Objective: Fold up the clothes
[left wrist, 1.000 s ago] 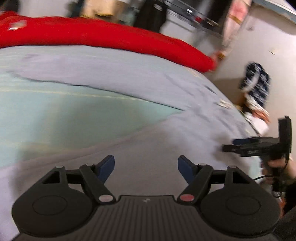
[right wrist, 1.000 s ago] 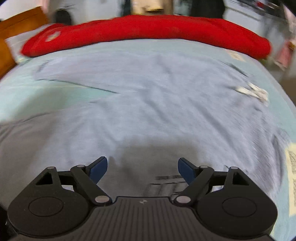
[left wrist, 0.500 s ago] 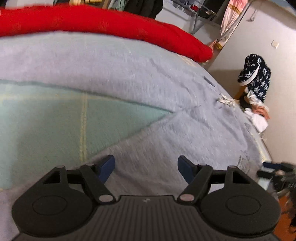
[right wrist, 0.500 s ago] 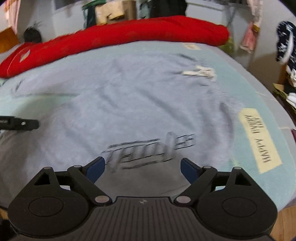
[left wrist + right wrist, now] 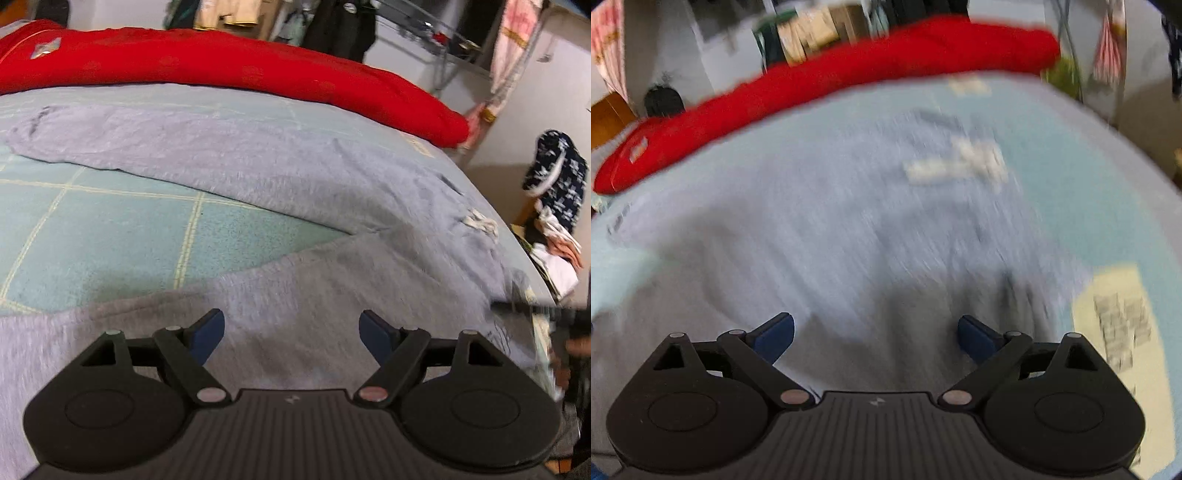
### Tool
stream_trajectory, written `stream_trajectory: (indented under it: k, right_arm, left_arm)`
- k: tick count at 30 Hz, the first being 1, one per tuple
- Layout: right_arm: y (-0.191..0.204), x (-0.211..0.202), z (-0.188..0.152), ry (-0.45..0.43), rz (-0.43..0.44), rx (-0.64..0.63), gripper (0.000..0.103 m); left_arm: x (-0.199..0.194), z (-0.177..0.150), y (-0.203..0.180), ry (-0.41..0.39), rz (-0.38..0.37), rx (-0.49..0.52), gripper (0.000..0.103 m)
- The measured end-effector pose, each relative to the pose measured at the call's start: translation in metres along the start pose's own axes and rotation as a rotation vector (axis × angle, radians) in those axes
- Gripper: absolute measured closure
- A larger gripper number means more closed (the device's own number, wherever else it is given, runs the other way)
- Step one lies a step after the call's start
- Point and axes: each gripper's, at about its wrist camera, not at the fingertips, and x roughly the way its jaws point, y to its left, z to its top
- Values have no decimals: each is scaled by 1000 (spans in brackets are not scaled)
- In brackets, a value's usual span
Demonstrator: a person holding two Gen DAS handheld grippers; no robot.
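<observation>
Fuzzy grey sweatshirt [image 5: 295,177] flat; both claws gaping.

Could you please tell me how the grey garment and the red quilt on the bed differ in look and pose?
The grey garment is pale grey and spread thin and nearly flat across the bed's middle, one sleeve angled out. The red quilt is bright red, bulkier, and bunched into a long roll along the far edge. Both are soft fabric lying on the green checked bedsheet.
</observation>
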Motion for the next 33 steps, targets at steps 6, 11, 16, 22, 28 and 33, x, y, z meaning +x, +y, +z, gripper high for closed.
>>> stream_trajectory:
  k: [6, 11, 16, 22, 28, 33]
  right_arm:
    - [-24, -8, -23, -52, 119, 14, 0]
    - [-18, -3, -16, -2, 133, -69, 0]
    - [-34, -14, 7, 46, 224, -7, 0]
    - [-26, -11, 54, -65, 211, -94, 0]
    - [-4, 46, 51, 105, 117, -241, 0]
    - [7, 50, 49, 113, 69, -302, 0]
  left_arm:
    - [22, 4, -31, 4, -26, 7, 23]
    - [57, -10, -30, 80, 21, -66, 22]
    - [30, -6, -28, 70, 79, -114, 22]
    - [17, -5, -32, 47, 188, -120, 21]
    - [1, -39, -23, 117, 277, -202, 21]
    - [-29, -51, -18, 58, 292, -219, 19]
